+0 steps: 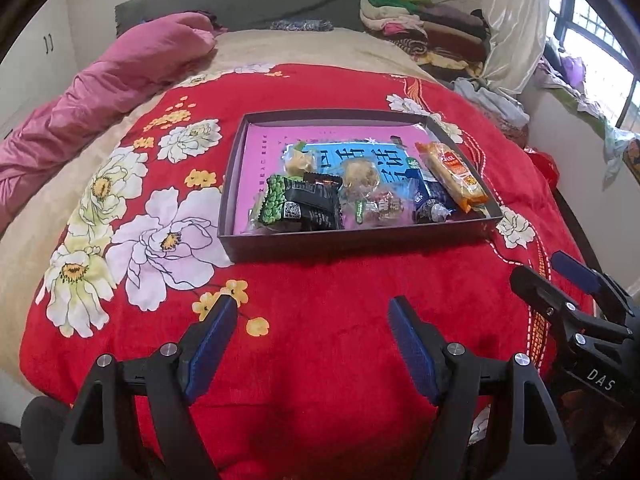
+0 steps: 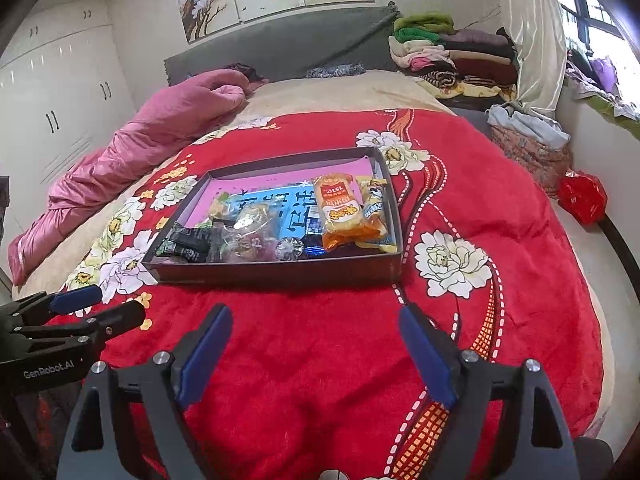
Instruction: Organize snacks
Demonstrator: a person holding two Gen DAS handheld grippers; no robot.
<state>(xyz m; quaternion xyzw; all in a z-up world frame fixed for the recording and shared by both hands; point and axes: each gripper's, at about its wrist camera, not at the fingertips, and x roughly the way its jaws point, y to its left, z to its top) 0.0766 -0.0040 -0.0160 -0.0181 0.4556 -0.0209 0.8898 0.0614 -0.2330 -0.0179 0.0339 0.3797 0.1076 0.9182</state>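
1. Left gripper point(image 1: 312, 344) and right gripper point(image 2: 316, 354): jaws wide, empty, low in frame over the red blanket point(image 1: 340, 280).
2. Snacks point(image 1: 320, 196) lie heaped in the box point(image 1: 360, 242), frame centre.
3. Advice: take one packet singly; the orange packet point(image 2: 340, 212) looks least tangled.

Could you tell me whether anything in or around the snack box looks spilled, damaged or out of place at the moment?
Nothing looks spilled or damaged. All the snacks lie inside the dark box on the red blanket, in a loose jumble toward its near side; the orange packet lies angled along the right wall. Both the left gripper and right gripper are open and empty.
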